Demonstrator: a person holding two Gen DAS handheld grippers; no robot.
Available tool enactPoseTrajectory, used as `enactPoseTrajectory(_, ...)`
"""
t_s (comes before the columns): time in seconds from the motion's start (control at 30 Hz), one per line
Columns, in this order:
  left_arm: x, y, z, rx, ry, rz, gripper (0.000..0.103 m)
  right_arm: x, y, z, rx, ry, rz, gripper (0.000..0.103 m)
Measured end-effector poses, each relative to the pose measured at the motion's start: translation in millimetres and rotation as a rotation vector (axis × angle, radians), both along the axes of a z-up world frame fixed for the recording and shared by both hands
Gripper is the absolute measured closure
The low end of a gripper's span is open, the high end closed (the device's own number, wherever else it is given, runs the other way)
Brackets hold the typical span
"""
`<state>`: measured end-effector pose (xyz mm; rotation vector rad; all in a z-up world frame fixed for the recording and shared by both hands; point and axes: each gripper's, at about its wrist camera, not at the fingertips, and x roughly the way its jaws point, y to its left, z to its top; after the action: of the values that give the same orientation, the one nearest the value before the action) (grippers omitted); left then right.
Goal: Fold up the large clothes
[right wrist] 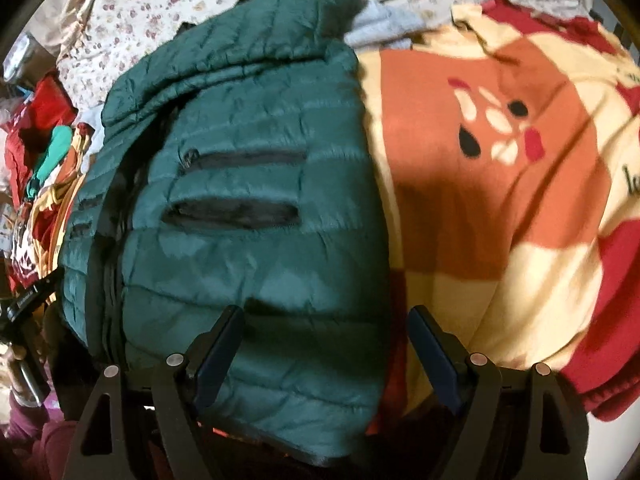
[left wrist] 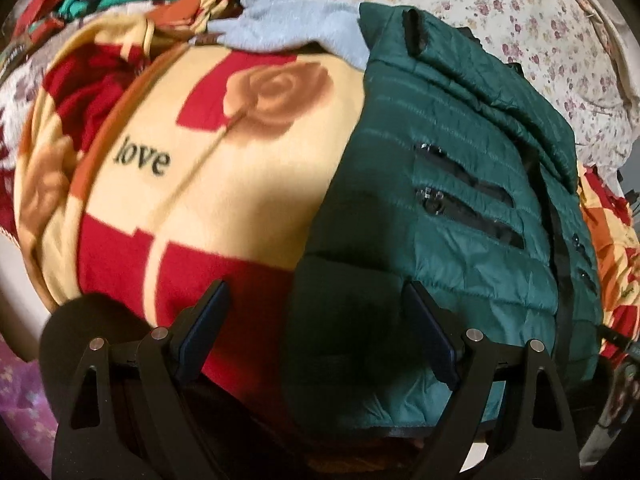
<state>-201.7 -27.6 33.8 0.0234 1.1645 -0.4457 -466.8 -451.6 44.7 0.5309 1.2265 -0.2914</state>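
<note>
Soft, puffy, slippery green quilted jacket (left wrist: 460, 208), best pinched at bottom-frame hem corners; left gripper (left wrist: 316, 312) and right gripper (right wrist: 326, 332) wide open, empty.

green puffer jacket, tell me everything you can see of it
The green puffer jacket is dark teal, quilted in horizontal channels, of a slightly shiny, nylon-like fabric. It has black trim, two black zipped pockets on the near panel and a black front zip. It lies folded on the rose-patterned blanket, a sleeve or flap doubled over its far end, a pale blue garment just beyond. The left gripper and right gripper hover open over its near edges, not gripping it.
</note>
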Motion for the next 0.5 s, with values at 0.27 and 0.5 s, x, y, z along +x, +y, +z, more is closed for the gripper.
enactPoseTrajectory(0.27,-6.2,-0.9,-4.7,-0.003,0.022,-0.025,0.013,-11.2,5.0,-19.7,0.141,0.004,0.013,0.021)
enactPoseTrajectory(0.5,-11.0,-3.4,-5.7,0.005,0.019,-0.048,0.013,-8.8,26.7,-14.8,0.150,-0.002,0.103,0.021)
